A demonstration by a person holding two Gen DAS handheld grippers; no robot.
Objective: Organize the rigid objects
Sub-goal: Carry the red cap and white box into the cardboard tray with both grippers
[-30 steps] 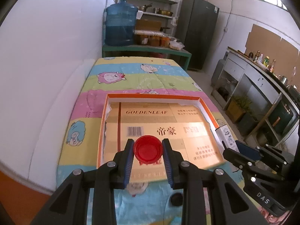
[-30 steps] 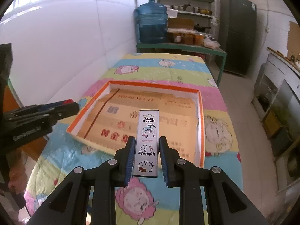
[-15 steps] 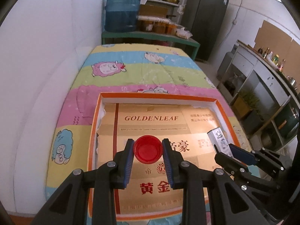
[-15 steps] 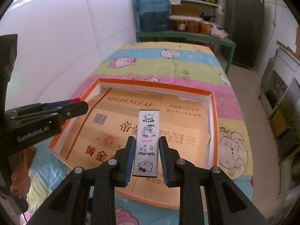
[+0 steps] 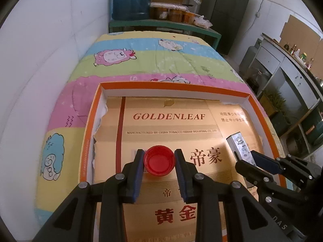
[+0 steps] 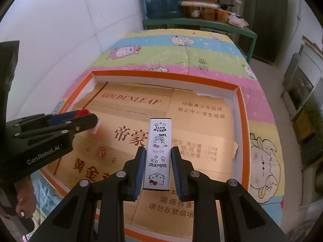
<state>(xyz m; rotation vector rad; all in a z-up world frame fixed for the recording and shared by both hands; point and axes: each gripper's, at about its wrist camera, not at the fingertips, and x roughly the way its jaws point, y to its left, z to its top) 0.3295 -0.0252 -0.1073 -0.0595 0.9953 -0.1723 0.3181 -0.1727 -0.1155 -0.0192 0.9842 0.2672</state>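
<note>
Both grippers lower over orange-rimmed tray [image 5: 260, 109] than second ago. Left gripper [image 5: 159, 162] clamps red cap [image 5: 159, 163]; right gripper [image 6: 158, 166] clamps Hello Kitty tin [image 6: 158, 153], at cap's 3 o'clock. Tray holds nothing placed yet; both drops pending.

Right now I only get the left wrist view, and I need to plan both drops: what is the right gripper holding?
Observer: The right gripper is shut on a slim white case printed with Hello Kitty drawings, fingers on its long sides.
Operator: What lies under it?
Observer: Only the cardboard liner inside the orange tray.
Operator: And my left gripper?
Observer: The left gripper holds the red cap over the tray's left part.
</note>
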